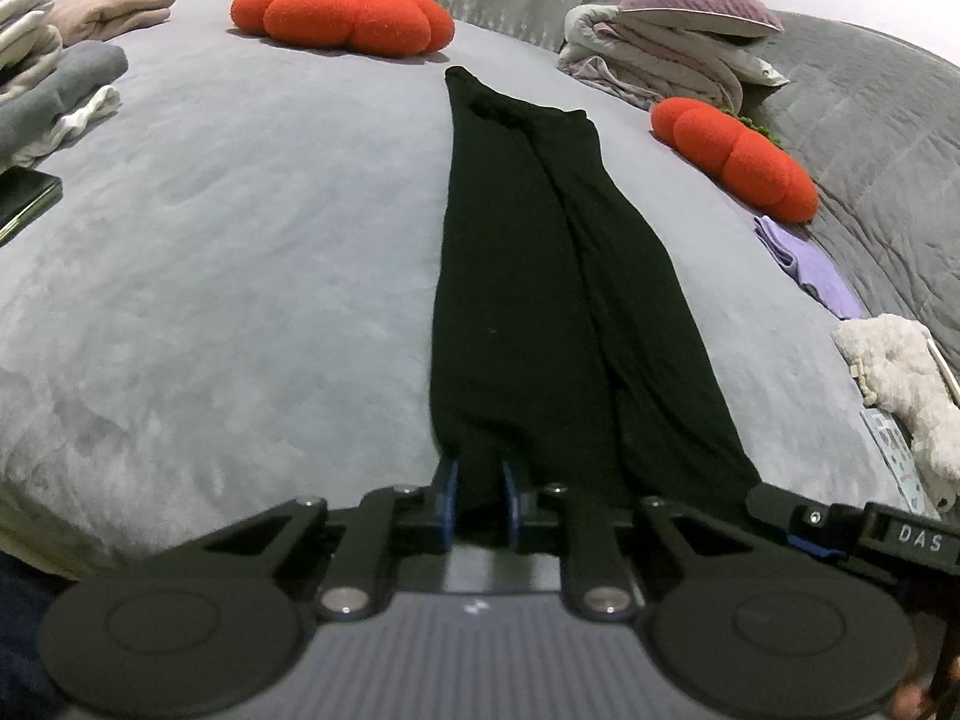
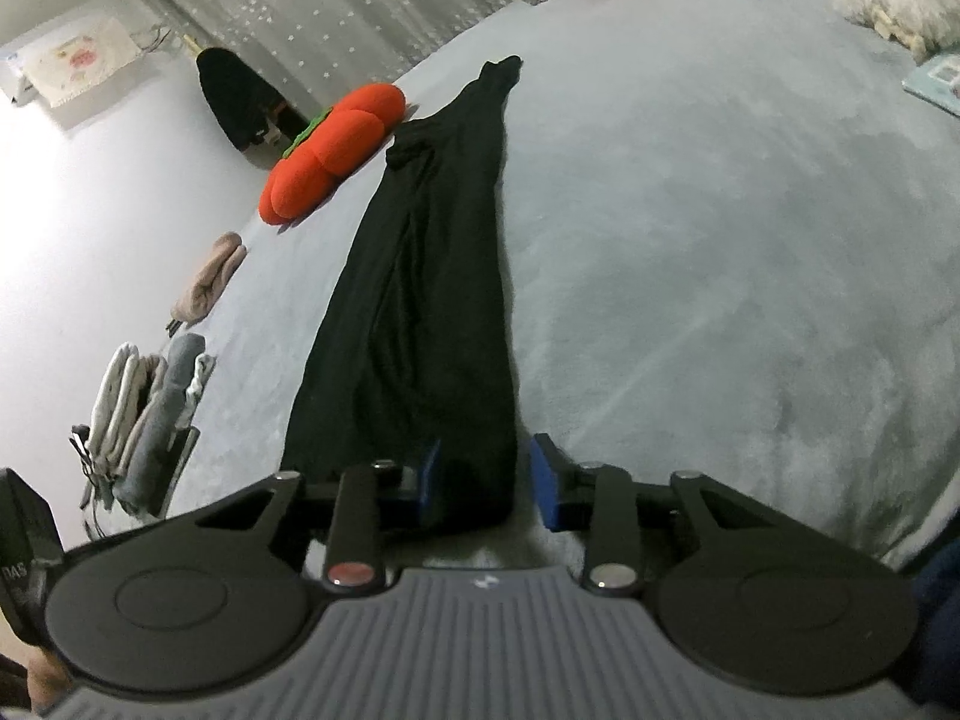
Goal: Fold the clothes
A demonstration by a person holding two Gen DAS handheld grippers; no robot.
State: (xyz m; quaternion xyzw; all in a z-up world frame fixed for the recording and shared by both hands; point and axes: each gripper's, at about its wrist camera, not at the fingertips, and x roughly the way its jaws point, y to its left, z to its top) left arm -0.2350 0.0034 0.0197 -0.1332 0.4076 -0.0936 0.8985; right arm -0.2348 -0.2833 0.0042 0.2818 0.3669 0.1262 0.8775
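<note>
A long black garment, folded lengthwise into a narrow strip, lies flat on the grey bed and runs away from me. My left gripper is shut on the left corner of its near end, with cloth pinched between the blue pads. In the right wrist view the same garment stretches away. My right gripper stands open around the near right corner. The cloth touches the left pad, and a gap shows beside the right pad. The body of the right gripper shows at the garment's near right edge.
Two red pumpkin cushions lie at the far side and the right. Stacked folded clothes and a phone are at the left. A bedding pile, a folded purple cloth and a fluffy white item are on the right.
</note>
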